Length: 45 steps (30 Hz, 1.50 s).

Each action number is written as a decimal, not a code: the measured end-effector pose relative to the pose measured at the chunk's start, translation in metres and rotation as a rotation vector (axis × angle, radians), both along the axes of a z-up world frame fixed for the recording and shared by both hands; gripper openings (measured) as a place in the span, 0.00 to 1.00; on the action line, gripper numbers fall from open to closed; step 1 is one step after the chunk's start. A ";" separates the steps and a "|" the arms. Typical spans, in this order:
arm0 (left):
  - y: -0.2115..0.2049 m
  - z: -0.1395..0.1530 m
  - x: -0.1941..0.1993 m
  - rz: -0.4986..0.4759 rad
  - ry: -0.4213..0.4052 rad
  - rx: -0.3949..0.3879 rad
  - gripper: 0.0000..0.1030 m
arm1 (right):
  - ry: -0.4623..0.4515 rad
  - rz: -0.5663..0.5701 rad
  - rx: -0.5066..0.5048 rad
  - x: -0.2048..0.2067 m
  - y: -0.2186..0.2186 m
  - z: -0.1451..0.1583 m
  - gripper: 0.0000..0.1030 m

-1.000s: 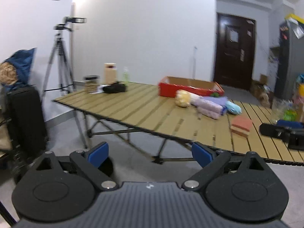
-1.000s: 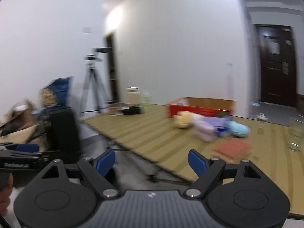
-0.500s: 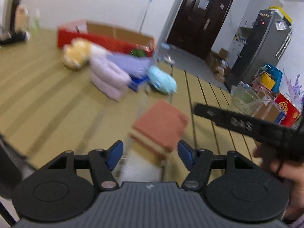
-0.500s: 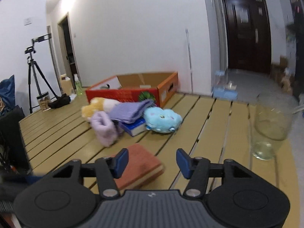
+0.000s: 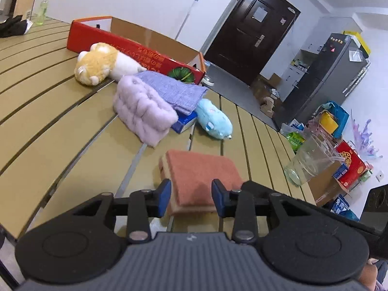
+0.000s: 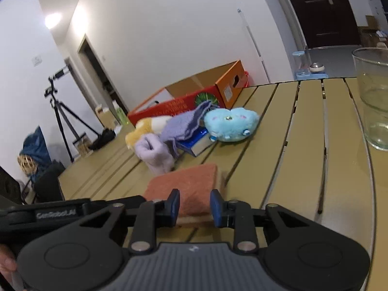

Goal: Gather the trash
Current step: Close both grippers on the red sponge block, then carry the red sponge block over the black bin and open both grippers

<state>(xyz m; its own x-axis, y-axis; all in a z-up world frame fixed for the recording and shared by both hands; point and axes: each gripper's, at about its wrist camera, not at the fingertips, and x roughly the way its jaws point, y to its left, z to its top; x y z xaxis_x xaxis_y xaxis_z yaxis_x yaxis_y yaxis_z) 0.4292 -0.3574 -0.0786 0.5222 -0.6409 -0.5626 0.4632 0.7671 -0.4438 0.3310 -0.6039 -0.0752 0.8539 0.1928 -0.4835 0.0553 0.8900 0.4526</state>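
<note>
Nearest in both wrist views is an orange-red sponge pad [image 5: 202,178] with a tan underside, lying flat on the slatted tabletop [image 5: 60,131] close to its near edge. The left gripper [image 5: 191,197] hovers at the pad's near end with its jaws open, one blue fingertip to either side of that end; whether either tip touches the pad is hard to judge from this angle. The right gripper [image 6: 194,206] is just beside it, jaws likewise parted and empty, framing the same pad [image 6: 188,189] from the other side.

Just beyond the pad lies a fluffy lilac bundle [image 5: 143,111], with a folded purple cloth [image 5: 173,91] draped over a blue book [image 5: 185,121]. A light-blue plush toy [image 5: 214,120] rests touching the book's far side. To the right, near the tabletop's edge, stands a clear glass [image 6: 374,101].

Farther back a yellow-and-white plush [image 5: 101,64] leans against an open red cardboard box [image 5: 135,46]. Behind the tabletop are a dark door [image 5: 252,31] and a tripod [image 6: 60,111].
</note>
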 end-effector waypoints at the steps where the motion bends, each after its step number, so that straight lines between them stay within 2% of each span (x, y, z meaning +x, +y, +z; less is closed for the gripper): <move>1: -0.004 -0.001 0.003 -0.004 0.005 0.011 0.36 | -0.002 -0.009 -0.005 0.003 0.002 0.000 0.27; 6: -0.005 -0.007 0.021 0.012 0.051 -0.018 0.39 | 0.029 -0.039 0.027 0.022 -0.006 -0.009 0.28; 12: 0.001 0.000 0.014 0.010 0.044 -0.011 0.30 | 0.049 -0.050 0.074 0.022 -0.008 -0.010 0.23; 20: 0.056 0.045 -0.039 0.014 -0.060 -0.049 0.30 | -0.017 -0.060 -0.004 -0.021 0.047 0.044 0.23; 23: 0.094 0.061 -0.057 0.042 -0.089 -0.052 0.30 | -0.037 -0.032 -0.004 -0.033 0.078 0.059 0.23; 27: 0.165 0.079 -0.074 0.119 -0.121 -0.048 0.30 | -0.060 0.049 0.008 -0.030 0.137 0.075 0.23; 32: 0.272 0.093 -0.082 0.269 -0.154 -0.024 0.30 | -0.078 0.203 0.009 -0.001 0.233 0.091 0.23; 35: 0.330 0.095 -0.081 0.364 -0.146 -0.001 0.30 | -0.071 0.300 0.010 0.024 0.297 0.094 0.23; 40: 0.404 0.085 -0.059 0.463 -0.094 0.000 0.30 | -0.046 0.414 -0.008 0.066 0.387 0.088 0.23; 45: 0.446 0.061 -0.011 0.493 -0.018 0.015 0.30 | 0.014 0.448 -0.043 0.113 0.445 0.068 0.23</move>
